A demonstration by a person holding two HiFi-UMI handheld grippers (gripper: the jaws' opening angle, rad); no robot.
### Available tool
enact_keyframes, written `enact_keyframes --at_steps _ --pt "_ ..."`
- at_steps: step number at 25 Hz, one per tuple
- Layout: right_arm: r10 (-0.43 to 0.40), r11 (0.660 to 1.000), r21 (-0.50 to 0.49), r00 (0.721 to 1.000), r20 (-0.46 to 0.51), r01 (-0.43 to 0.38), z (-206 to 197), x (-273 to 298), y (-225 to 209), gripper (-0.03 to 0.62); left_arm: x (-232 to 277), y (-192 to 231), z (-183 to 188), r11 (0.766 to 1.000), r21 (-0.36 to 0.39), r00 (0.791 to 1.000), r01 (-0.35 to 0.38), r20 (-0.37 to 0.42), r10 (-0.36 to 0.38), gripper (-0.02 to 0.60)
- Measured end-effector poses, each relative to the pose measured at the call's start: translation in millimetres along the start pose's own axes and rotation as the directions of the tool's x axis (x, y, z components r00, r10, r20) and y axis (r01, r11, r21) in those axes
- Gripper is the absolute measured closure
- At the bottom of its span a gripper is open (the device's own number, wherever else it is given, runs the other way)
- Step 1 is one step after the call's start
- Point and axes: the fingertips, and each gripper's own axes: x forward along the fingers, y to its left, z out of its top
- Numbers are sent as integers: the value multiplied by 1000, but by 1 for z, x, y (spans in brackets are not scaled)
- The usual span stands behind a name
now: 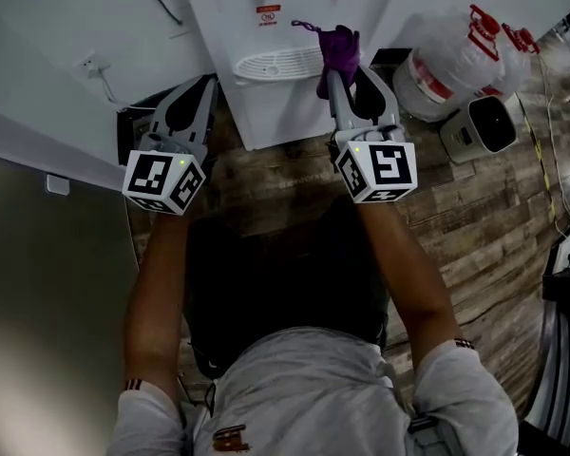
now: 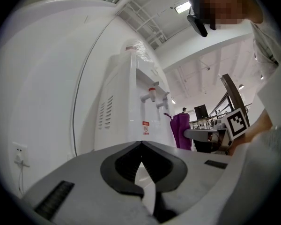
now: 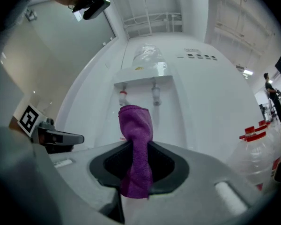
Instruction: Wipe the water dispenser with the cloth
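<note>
The top of the water dispenser (image 1: 266,112) is cut off by the head view's upper edge; the red sign (image 1: 268,12) on its front is too small to read; in the right gripper view its lower front is hidden behind the cloth (image 3: 136,125) and the right gripper (image 3: 138,146); its foot is hidden behind the left gripper (image 2: 141,146) in the left gripper view; the bottles (image 3: 255,146) to its right are cut by the dark round edge; the little marks (image 3: 199,56) near its top are too small to read.
</note>
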Motion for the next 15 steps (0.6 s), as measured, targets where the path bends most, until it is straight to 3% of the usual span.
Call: enact_keyframes --at_steps 9,15 --pt "124 992 40 992 -22 -123 -45 19 120 497 -12 4 -31 1000 3 999 20 -48 -20 583" --pt "151 988 38 985 -79 -148 -77 46 160 497 -12 10 -48 999 -18 995 35 -93 -37 583"
